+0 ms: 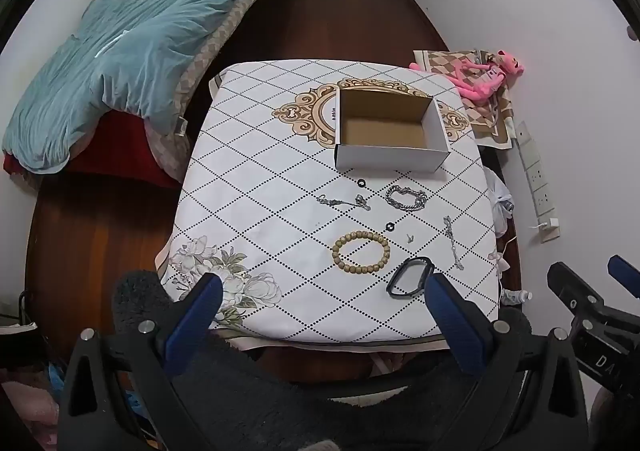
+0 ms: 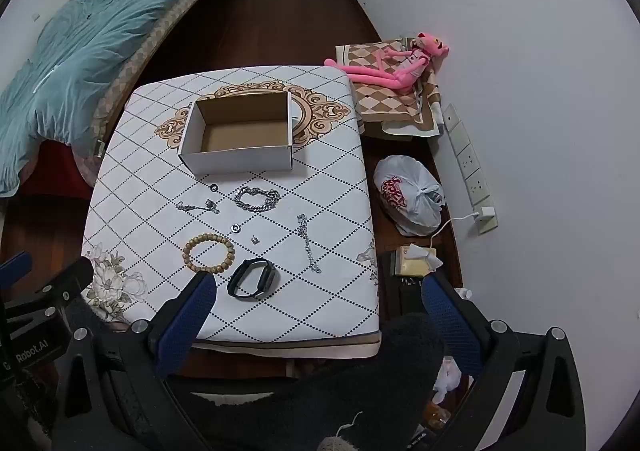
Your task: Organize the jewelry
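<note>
An open, empty cardboard box stands at the far middle of the table. In front of it lie a wooden bead bracelet, a black watch band, a thick silver chain bracelet, two thin silver chains, two small black rings and a small stud. My left gripper is open above the near table edge. My right gripper is open above the near right corner. Both are empty.
A bed with a teal duvet stands to the left. A pink plush toy lies on a checked cloth by the right wall. A white plastic bag, a power strip and a tissue box sit right of the table.
</note>
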